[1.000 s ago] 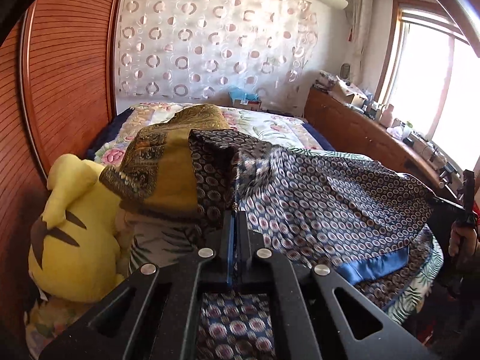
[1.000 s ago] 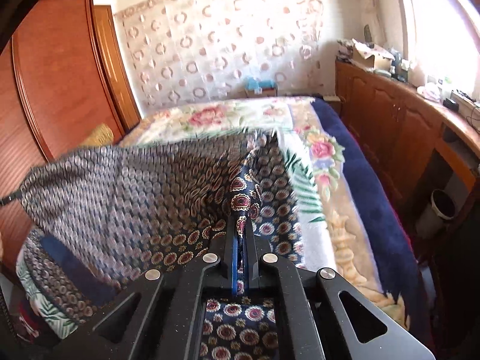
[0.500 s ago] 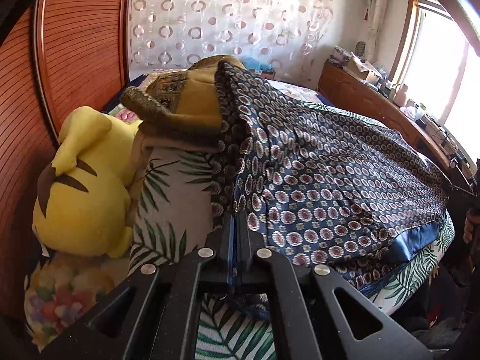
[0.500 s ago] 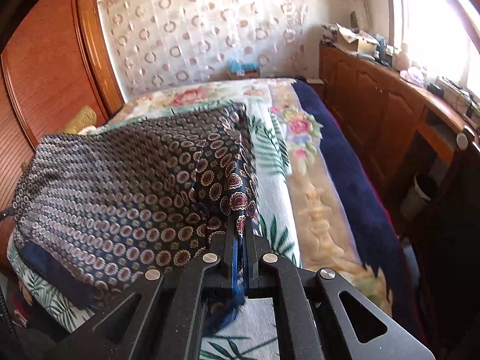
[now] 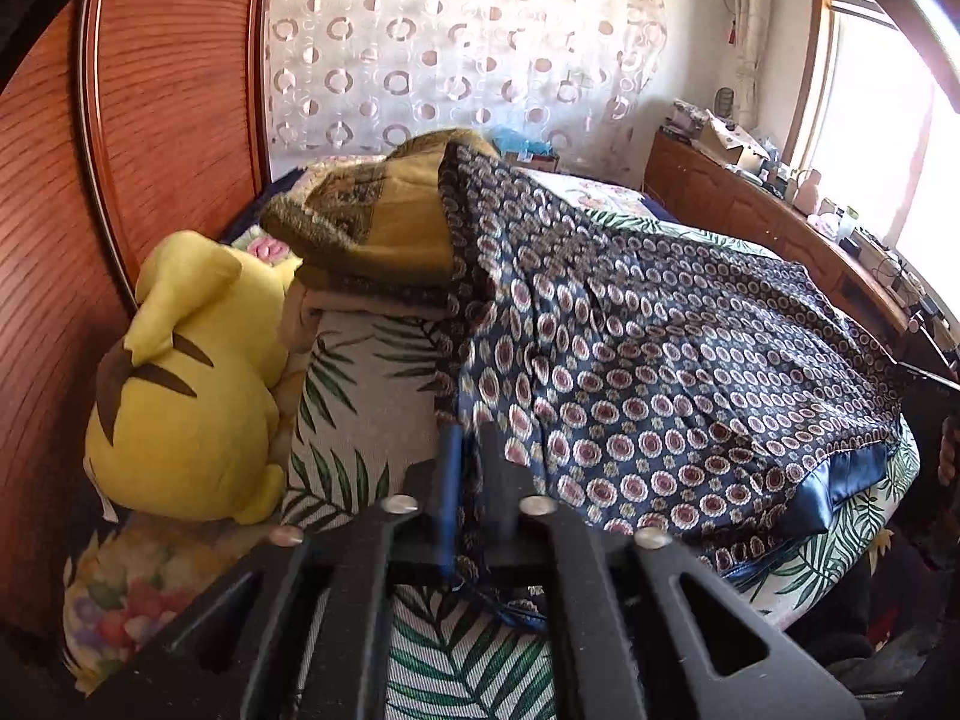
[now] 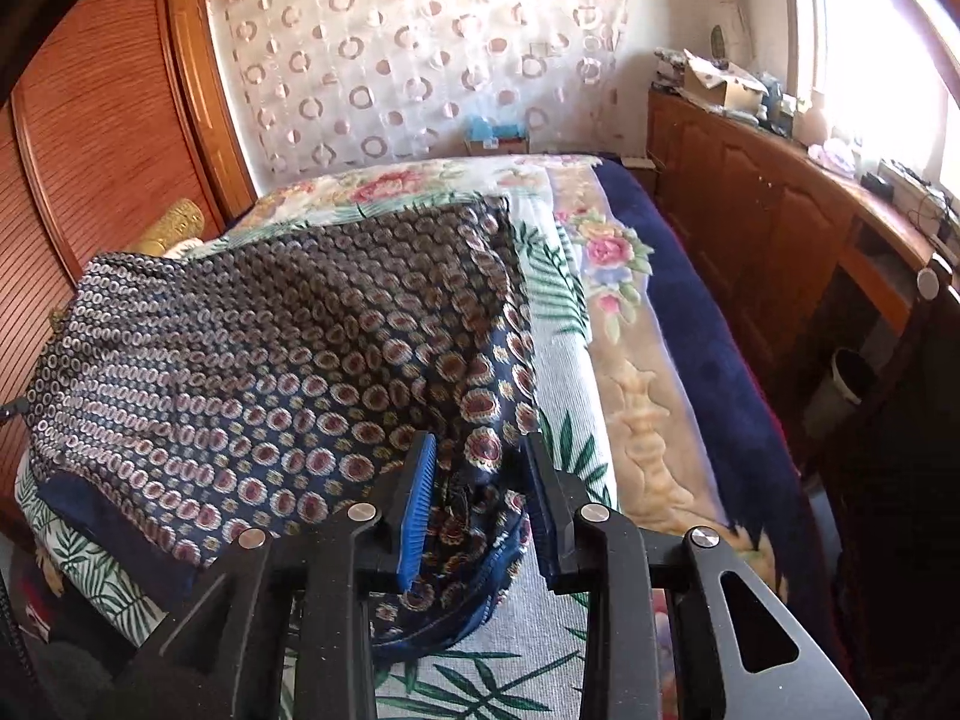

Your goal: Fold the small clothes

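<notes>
Jaws on the left gripper (image 5: 474, 480) and right gripper (image 6: 477, 498) have just been opening, letting go, so the dark blue circle-patterned silky cloth (image 5: 660, 360) lies spread toward twelve o'clock on the leaf-print bedsheet (image 5: 360, 408), corners loose between the fingers.

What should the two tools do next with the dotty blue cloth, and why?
Probably back both away. The patterned cloth already lies spread on the bed, and the left tool and right tool have just been opening, corners loose between them.
</notes>
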The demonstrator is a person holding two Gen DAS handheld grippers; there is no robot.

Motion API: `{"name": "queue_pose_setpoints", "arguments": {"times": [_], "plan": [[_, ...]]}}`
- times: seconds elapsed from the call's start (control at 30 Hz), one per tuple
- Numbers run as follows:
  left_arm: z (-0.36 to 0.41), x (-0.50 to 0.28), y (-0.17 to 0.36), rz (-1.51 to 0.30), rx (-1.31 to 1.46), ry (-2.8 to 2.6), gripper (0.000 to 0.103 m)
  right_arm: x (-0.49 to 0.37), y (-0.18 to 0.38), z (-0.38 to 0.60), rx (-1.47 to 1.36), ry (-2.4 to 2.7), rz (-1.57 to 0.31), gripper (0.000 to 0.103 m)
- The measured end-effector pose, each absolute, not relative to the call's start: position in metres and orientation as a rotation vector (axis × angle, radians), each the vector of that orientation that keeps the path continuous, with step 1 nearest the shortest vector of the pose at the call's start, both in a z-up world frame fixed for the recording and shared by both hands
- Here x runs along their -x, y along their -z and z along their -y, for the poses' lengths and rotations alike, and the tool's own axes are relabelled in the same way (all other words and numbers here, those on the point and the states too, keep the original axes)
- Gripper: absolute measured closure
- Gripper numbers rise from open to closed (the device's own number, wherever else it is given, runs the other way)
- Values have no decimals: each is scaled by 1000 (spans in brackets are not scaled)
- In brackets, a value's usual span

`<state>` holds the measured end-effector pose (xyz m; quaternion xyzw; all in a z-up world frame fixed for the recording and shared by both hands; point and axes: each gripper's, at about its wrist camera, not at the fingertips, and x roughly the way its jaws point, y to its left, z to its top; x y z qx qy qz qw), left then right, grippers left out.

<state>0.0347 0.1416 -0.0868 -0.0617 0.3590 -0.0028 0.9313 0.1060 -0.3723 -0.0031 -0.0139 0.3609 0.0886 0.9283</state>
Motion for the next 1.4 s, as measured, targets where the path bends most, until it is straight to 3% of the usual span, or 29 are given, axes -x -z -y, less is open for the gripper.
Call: {"name": "queue_pose_setpoints", "arguments": {"times": [0.07,0.1,0.17,0.23,0.3,0.4,0.53,0.77,1.0,1.23,1.4], "plan": [[-140,-34,84,-715,123,12,56,-102,2,369,48,-175,-725,68],[-139,-35,83,-713,123,16,52,-101,2,365,60,-178,-719,68],[-137,-36,81,-715,115,19,34,-97,2,359,94,-172,-702,68],[-134,-36,81,-707,106,20,27,-94,4,352,120,-162,-690,68],[-131,-37,82,-712,99,18,27,-92,5,346,127,-171,-674,66],[-128,-38,83,-714,91,12,27,-88,6,337,134,-198,-664,53],[-126,-39,84,-716,89,8,27,-87,12,323,139,-238,-678,48],[-122,-40,87,-725,83,7,27,-93,33,297,184,-290,-730,47],[-122,-41,94,-737,91,5,27,-126,14,308,156,-280,-705,47],[-122,-44,103,-751,102,5,27,-203,-7,337,96,-209,-711,48],[-123,-44,107,-758,109,1,27,-266,-3,320,121,-144,-748,55]]}}
